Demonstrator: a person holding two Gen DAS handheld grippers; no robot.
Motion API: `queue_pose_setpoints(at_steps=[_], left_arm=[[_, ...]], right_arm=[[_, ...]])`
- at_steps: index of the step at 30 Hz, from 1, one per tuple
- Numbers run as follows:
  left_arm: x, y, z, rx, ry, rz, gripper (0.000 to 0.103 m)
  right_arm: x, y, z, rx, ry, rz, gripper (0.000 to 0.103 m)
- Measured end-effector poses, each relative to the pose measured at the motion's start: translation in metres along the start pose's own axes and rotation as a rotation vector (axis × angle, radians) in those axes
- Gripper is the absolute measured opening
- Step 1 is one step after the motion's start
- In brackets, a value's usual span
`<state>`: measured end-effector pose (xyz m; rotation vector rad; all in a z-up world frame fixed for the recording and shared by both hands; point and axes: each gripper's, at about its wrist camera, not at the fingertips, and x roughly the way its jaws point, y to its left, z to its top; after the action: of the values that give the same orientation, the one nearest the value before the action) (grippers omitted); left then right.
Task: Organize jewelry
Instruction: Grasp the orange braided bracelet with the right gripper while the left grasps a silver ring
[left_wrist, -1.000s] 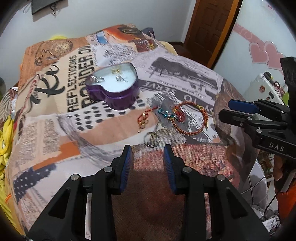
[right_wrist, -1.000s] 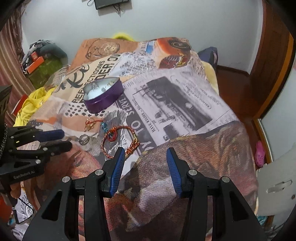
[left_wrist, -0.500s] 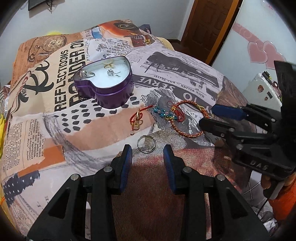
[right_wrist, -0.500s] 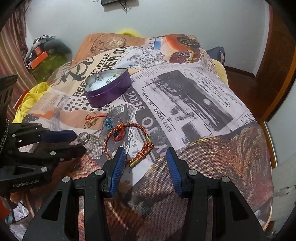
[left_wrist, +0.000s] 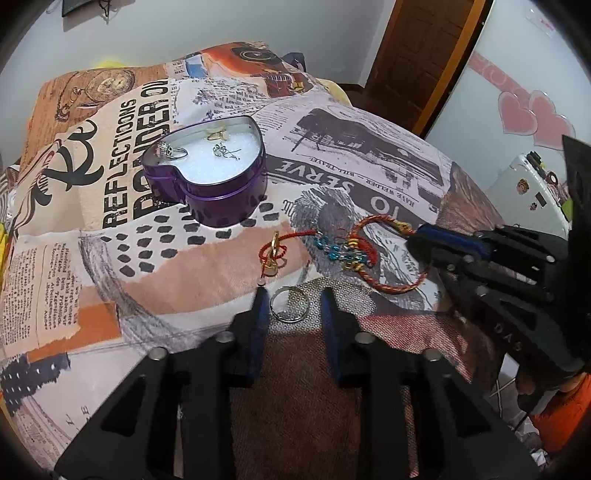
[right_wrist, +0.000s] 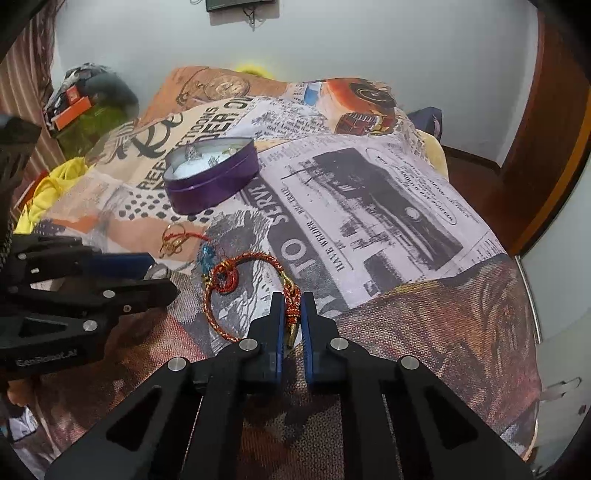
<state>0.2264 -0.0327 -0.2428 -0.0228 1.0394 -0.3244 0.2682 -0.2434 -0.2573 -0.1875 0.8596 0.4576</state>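
Observation:
A purple heart-shaped tin (left_wrist: 221, 199) (right_wrist: 210, 184) stands open on the bed, with a ring and small earrings on its white padding. In front of it lie a red string charm (left_wrist: 273, 254), a blue bead piece (left_wrist: 332, 249) and a red-and-gold cord bracelet (left_wrist: 388, 286) (right_wrist: 255, 256). My right gripper (right_wrist: 291, 306) is shut on the bracelet's clasp end. A silver ring (left_wrist: 288, 304) lies flat between the jaws of my left gripper (left_wrist: 291, 299). Those jaws are closing, and a gap remains on the ring's right side.
The bed carries a newspaper-print blanket (left_wrist: 369, 155) that drops away at the near and right edges. A wooden door (left_wrist: 424, 55) stands behind. A yellow cloth (right_wrist: 44, 192) and bags (right_wrist: 85, 103) lie left of the bed; a white appliance (left_wrist: 532, 192) stands to the right.
The right jaws have shut on the bracelet's clasp end. The left gripper has come down over the silver ring and its jaws have narrowed around it.

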Motion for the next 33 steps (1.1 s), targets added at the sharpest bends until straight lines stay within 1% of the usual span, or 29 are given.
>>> queue_pose_setpoints(at_steps=[7, 11, 21, 33], left_arm=[[-0.004, 0.0, -0.001, -0.003, -0.002, 0.007, 0.021], [-0.013, -0.001, -0.002, -0.006, -0.019, 0.014, 0.02], [-0.06, 0.003, 0.003, -0.009, -0.124, 0.051, 0.02], [-0.098, 0.019, 0.01, -0.027, -0.209, 0.087, 0.02]], right_arm=[[-0.019, -0.006, 0.007, 0.024, -0.052, -0.003, 0.007], [-0.03, -0.007, 0.015, 0.026, -0.086, -0.002, 0.007], [-0.05, -0.002, 0.032, 0.018, -0.155, -0.005, 0.007], [-0.067, 0.014, 0.054, -0.008, -0.233, 0.009, 0.007]])
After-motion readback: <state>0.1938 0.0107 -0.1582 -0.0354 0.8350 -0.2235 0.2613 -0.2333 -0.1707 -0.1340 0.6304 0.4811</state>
